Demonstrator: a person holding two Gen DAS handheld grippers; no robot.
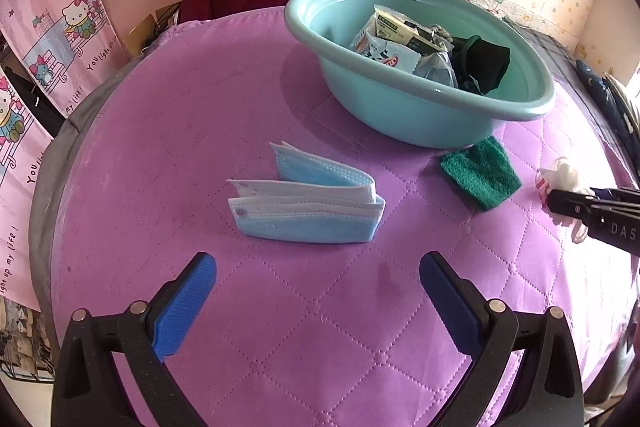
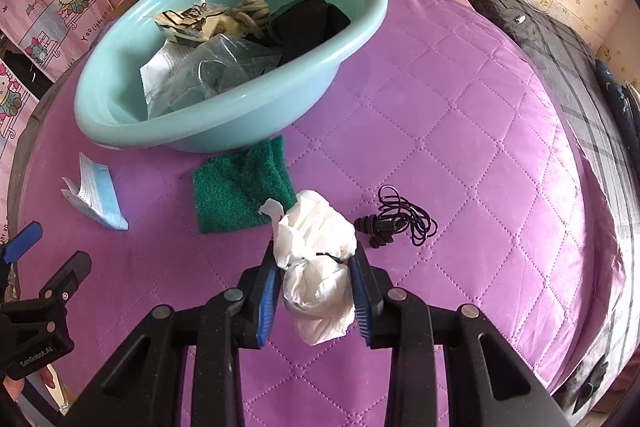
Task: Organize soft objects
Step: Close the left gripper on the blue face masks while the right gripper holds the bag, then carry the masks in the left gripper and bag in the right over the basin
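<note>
A bed covered by a purple quilted cover (image 2: 460,115) carries everything here. The largest thing on it is the teal basin (image 2: 224,131), already partly filled with packets, a clear bag, a rope and dark cloth. Just in front of the basin a green scouring pad (image 2: 236,187) is laid, its far edge touching or tucked under the basin wall. To the left, well apart, a stack of folded face masks (image 1: 308,199) is seen. To the right of the pad a pair of black corded earplugs (image 2: 400,219) is lying.

The thing in work is a crumpled white plastic bag (image 2: 316,267), tied by a thin dark band, which lies on the cover just beside the pad. It is judged to be very light, soft and easily squeezed, and a little slippery; it is not fragile. It is best taken across the bundled middle near the band, not by a loose flap.

The right hand-held gripper (image 2: 316,291) is pointed steeply down at the cover, and its blue pads are clamped on both sides of this bundle. The left hand-held gripper (image 1: 318,283) is tilted down in the same way above the masks, its fingers standing wide apart with nothing between them.
</note>
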